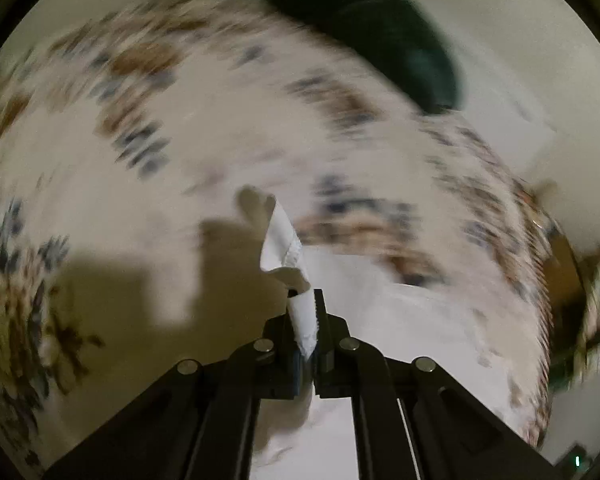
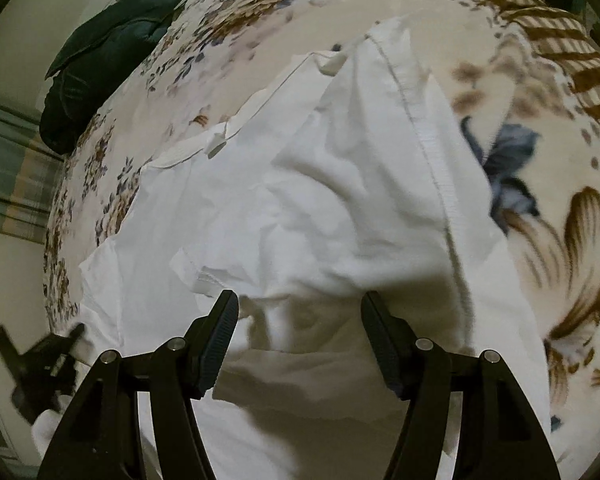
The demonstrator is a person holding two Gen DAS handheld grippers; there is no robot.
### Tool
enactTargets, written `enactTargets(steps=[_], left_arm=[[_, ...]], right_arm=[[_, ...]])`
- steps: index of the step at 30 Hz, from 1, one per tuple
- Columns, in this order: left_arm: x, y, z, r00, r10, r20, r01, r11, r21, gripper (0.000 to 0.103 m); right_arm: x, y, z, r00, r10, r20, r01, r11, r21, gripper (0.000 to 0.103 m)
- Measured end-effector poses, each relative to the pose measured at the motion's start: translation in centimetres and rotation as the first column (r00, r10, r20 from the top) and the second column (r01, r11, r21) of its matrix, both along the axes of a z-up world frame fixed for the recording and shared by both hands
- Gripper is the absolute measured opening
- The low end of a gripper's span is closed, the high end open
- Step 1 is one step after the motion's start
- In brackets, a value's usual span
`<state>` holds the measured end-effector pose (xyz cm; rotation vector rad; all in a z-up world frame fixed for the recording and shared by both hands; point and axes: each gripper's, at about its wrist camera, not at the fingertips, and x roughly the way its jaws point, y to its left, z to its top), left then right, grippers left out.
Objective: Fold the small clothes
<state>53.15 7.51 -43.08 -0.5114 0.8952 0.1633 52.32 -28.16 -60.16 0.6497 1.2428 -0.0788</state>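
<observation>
A white garment [image 2: 332,200] with drawstrings lies crumpled on a floral bedspread [image 2: 560,208]. My right gripper [image 2: 300,304] is open just above the garment's near part, with its jaws wide apart and nothing between them. My left gripper [image 1: 306,312] is shut on a hemmed edge of the white garment [image 1: 280,240], and the cloth sticks up past the fingertips. The left wrist view is blurred by motion. The left gripper [image 2: 48,360] also shows at the lower left of the right wrist view, at the garment's corner.
A dark green cloth [image 2: 104,60] lies at the bed's far edge; it also shows in the left wrist view [image 1: 380,36]. The bedspread has a brown checked border [image 2: 560,40]. A pale wall and a striped curtain [image 2: 8,176] stand beyond the bed.
</observation>
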Motion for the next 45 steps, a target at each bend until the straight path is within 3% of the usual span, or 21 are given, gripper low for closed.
enactTargets(steps=[2, 5, 8, 10, 11, 12, 13, 15, 16, 17, 19, 23, 25, 30, 33, 35, 37, 39, 41, 43, 45], left_arm=[[0.1, -4.6, 1.8, 0.990, -0.136, 0.035, 0.134, 0.990, 0.039, 0.002], [0.0, -11.1, 1.2, 0.953, -0.302, 0.012, 0.301, 0.952, 0.046, 0.003], [0.8, -16.1, -2.2, 0.902, -0.420, -0.098, 0.424, 0.906, 0.019, 0.005], [0.9, -18.7, -4.7, 0.847, -0.484, -0.220, 0.492, 0.870, -0.022, 0.006], [1.1, -19.4, -5.6, 0.821, -0.504, -0.269, 0.513, 0.858, -0.044, 0.006], [1.0, -19.6, -5.8, 0.813, -0.506, -0.288, 0.515, 0.856, -0.051, 0.007], [0.5, -19.4, -5.4, 0.819, -0.500, -0.281, 0.505, 0.861, -0.061, 0.015], [0.3, -18.3, -4.1, 0.829, -0.500, -0.249, 0.489, 0.865, -0.108, 0.045], [0.1, -17.8, -3.5, 0.837, -0.491, -0.242, 0.478, 0.871, -0.115, 0.071], [0.2, -16.7, -2.6, 0.848, -0.481, -0.223, 0.465, 0.877, -0.124, 0.086], [0.1, -15.3, -1.5, 0.860, -0.464, -0.211, 0.452, 0.886, -0.107, 0.086], [-1.7, -10.3, 0.3, 0.873, -0.415, -0.257, 0.436, 0.900, 0.027, 0.086], [-3.6, -8.5, -0.7, 0.866, -0.392, -0.311, 0.428, 0.902, 0.056, 0.086], [-9.8, -5.3, -5.9, 0.781, -0.385, -0.491, 0.432, 0.902, -0.019, 0.086], [-12.8, -5.9, -8.6, 0.740, -0.370, -0.562, 0.472, 0.881, 0.041, 0.086], [-13.8, -6.3, -9.5, 0.740, -0.348, -0.575, 0.492, 0.864, 0.111, 0.086], [-13.9, -5.6, -9.8, 0.755, -0.306, -0.580, 0.459, 0.879, 0.133, 0.086], [-13.8, -4.0, -9.6, 0.777, -0.245, -0.580, 0.400, 0.903, 0.155, 0.086], [-13.7, -2.7, -9.3, 0.783, -0.213, -0.584, 0.365, 0.918, 0.155, 0.086], [-13.7, -2.3, -9.0, 0.774, -0.213, -0.597, 0.357, 0.925, 0.133, 0.086], [-13.7, -2.4, -7.7, 0.766, -0.228, -0.601, 0.348, 0.933, 0.090, 0.086]], right_arm=[[-0.5, -0.5, 0.3, 1.000, -0.012, 0.004, 0.012, 1.000, -0.007, 0.067], [-1.8, -2.0, 0.9, 0.999, -0.037, 0.003, 0.037, 0.999, -0.018, 0.067], [-3.4, -3.7, 1.1, 0.998, -0.065, -0.014, 0.065, 0.998, -0.023, 0.067], [-4.2, -4.6, 1.1, 0.996, -0.078, -0.033, 0.077, 0.997, -0.022, 0.067], [-4.5, -5.1, 1.1, 0.996, -0.081, -0.039, 0.080, 0.997, -0.021, 0.067], [-5.0, -5.8, 1.3, 0.996, -0.081, -0.042, 0.080, 0.997, -0.019, 0.067], [-5.1, -6.0, 1.5, 0.996, -0.079, -0.041, 0.078, 0.997, -0.016, 0.067], [-5.6, -6.9, 2.1, 0.997, -0.066, -0.034, 0.066, 0.998, -0.008, 0.069], [-5.6, -7.0, 2.3, 0.998, -0.061, -0.030, 0.061, 0.998, -0.006, 0.070], [-5.5, -7.2, 2.7, 0.998, -0.053, -0.022, 0.053, 0.999, -0.004, 0.075], [-5.3, -7.4, 3.3, 0.999, -0.026, -0.023, 0.026, 1.000, -0.007, 0.080], [-5.1, -7.1, 4.0, 0.998, 0.012, -0.054, -0.013, 1.000, -0.014, 0.080], [-6.2, -7.1, 4.4, 0.997, 0.035, -0.069, -0.035, 0.999, 0.000, 0.080], [-11.2, -7.5, 3.3, 0.977, 0.103, -0.185, -0.109, 0.994, -0.026, 0.080], [-14.5, -7.4, 1.6, 0.956, 0.135, -0.260, -0.136, 0.991, 0.014, 0.081], [-16.3, -6.3, 0.8, 0.939, 0.193, -0.285, -0.197, 0.980, 0.014, 0.081], [-17.1, -5.0, 0.2, 0.921, 0.250, -0.299, -0.271, 0.962, -0.029, 0.080], [-17.9, -4.4, -0.4, 0.906, 0.257, -0.336, -0.328, 0.928, -0.174, 0.077], [-18.4, -5.8, -0.8, 0.909, 0.189, -0.371, -0.301, 0.914, -0.273, 0.075], [-19.0, -8.3, -0.6, 0.924, 0.093, -0.371, -0.210, 0.934, -0.289, 0.075], [-19.3, -9.3, -0.5, 0.920, 0.081, -0.383, -0.190, 0.947, -0.257, 0.075]])
